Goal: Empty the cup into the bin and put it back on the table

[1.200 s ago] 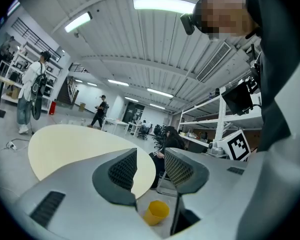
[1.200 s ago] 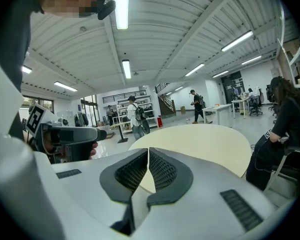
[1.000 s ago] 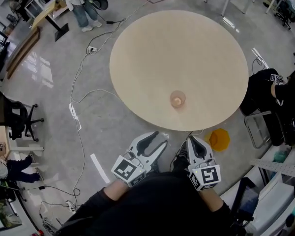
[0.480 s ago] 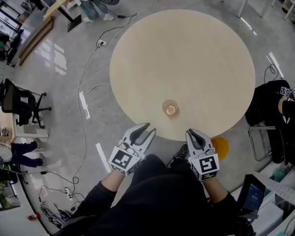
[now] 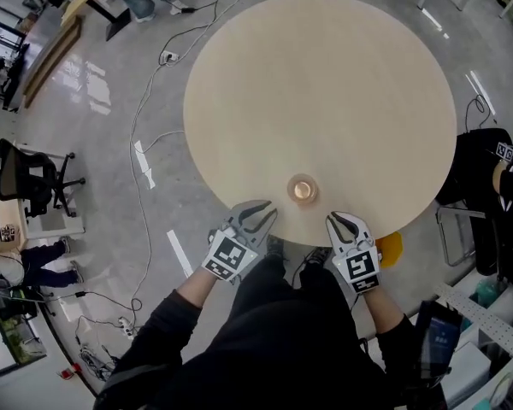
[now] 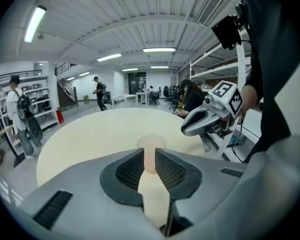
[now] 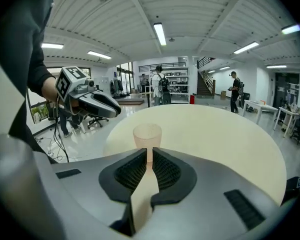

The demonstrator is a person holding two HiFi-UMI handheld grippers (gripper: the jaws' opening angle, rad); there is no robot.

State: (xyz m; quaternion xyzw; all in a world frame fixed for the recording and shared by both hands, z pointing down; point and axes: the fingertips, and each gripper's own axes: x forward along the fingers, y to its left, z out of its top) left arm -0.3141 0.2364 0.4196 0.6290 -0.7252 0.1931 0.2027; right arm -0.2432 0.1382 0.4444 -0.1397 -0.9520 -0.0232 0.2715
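Cup [image 5: 303, 190]: judged light, thin-walled and easy to crush, with a smooth wall likely to slip. Open the jaws before approach. Grip across the side wall at mid-height or just under the rim, using gentle pressure. Keep upright until over the bin to avoid spilling.

Translucent, pale pink tint, slightly tapered, open at the top, standing upright. Contents not discernible beyond a warmer tone at the base in the head view.

Located on the round pale counter [image 5: 325, 84], close to its near edge, ahead of and between both hand-held grippers, touched by neither.

Left hand-held gripper [image 5: 261, 213]: jaws pressed together, nothing between them, tips near the cup.

Right hand-held gripper [image 5: 340, 223]: jaws likewise drawn together, empty, at the counter edge.

Orange object [image 5: 392, 248] on the floor just beside the right hand-held gripper, partly hidden by the counter. Possibly the bin, not confirmed.
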